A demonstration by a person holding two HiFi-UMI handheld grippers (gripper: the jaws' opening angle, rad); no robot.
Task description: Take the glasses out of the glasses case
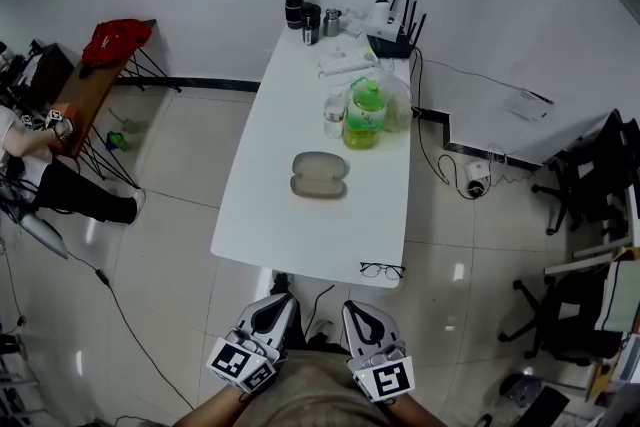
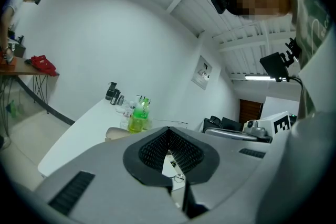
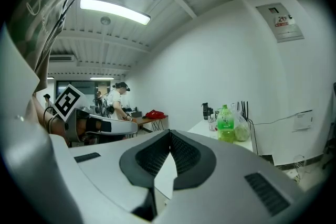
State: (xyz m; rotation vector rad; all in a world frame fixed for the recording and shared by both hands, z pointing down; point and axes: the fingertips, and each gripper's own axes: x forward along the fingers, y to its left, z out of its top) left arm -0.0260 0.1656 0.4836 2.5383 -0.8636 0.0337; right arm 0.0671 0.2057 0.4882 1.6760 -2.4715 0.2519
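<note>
The grey glasses case [image 1: 319,175] lies open in the middle of the white table [image 1: 270,215], both halves flat, and looks empty. It shows as a pale shape [image 2: 116,134] in the left gripper view. Black-framed glasses [image 1: 382,269] rest on the table's near right corner, apart from the case; they show faintly between the left jaws [image 2: 176,177]. My left gripper [image 1: 268,315] and right gripper [image 1: 362,320] hang side by side below the table's near edge, close to my body. Both are shut and hold nothing, with tips meeting [image 2: 169,129] [image 3: 169,132].
A green bottle [image 1: 366,110], a small jar [image 1: 334,115] and a plastic bag stand behind the case. Black flasks [image 1: 293,3] and a router [image 1: 397,30] stand at the far end. A seated person [image 1: 40,175] is at left. Office chairs [image 1: 590,180] and floor cables are at right.
</note>
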